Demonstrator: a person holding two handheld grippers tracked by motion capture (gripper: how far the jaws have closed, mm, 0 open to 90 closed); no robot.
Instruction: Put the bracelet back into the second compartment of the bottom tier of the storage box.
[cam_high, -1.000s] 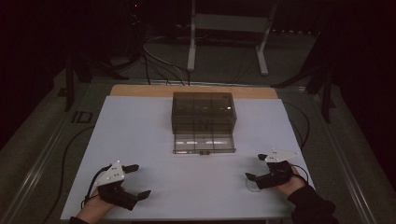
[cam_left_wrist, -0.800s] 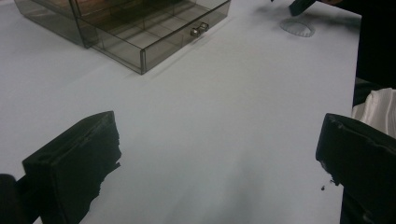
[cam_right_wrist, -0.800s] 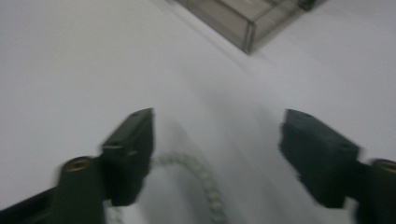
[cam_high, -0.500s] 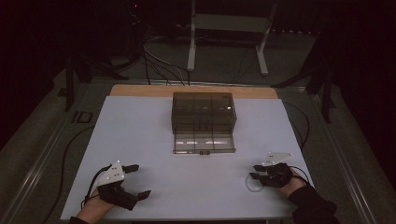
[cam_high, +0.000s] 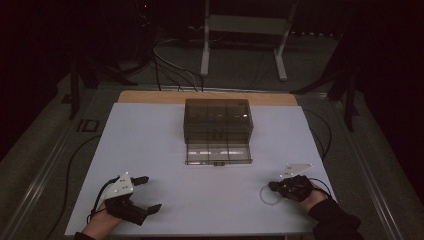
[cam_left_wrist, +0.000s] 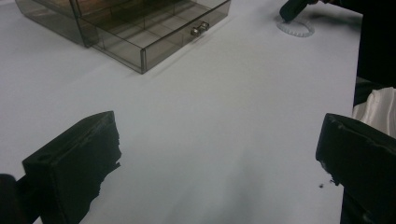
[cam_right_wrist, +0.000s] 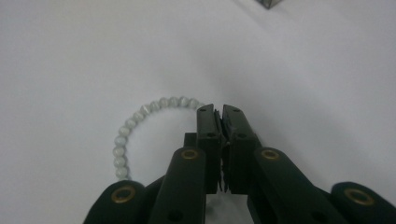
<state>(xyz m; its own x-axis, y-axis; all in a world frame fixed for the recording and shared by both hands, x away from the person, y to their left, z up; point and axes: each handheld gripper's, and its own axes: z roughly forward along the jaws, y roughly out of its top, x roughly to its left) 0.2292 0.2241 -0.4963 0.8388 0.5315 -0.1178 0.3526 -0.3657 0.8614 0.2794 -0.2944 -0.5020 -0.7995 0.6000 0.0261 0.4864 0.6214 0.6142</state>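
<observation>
Right tongs (cam_right_wrist: 219, 109) just closed, now pinching bead bracelet (cam_right_wrist: 140, 122), left tongs (cam_high: 146, 192) spread, hands unmoved.

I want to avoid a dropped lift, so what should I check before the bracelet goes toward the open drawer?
1. Right hand-held gripper shut on the bead bracelet: ok; its jaws have just been closing and meet at the ring.
2. Beads firmly caught: cannot tell.
3. Drawer of the clear box pulled out: ok.
4. Table free between bracelet and drawer: ok.
5. Left hand-held gripper open, away from the path: ok.
</observation>
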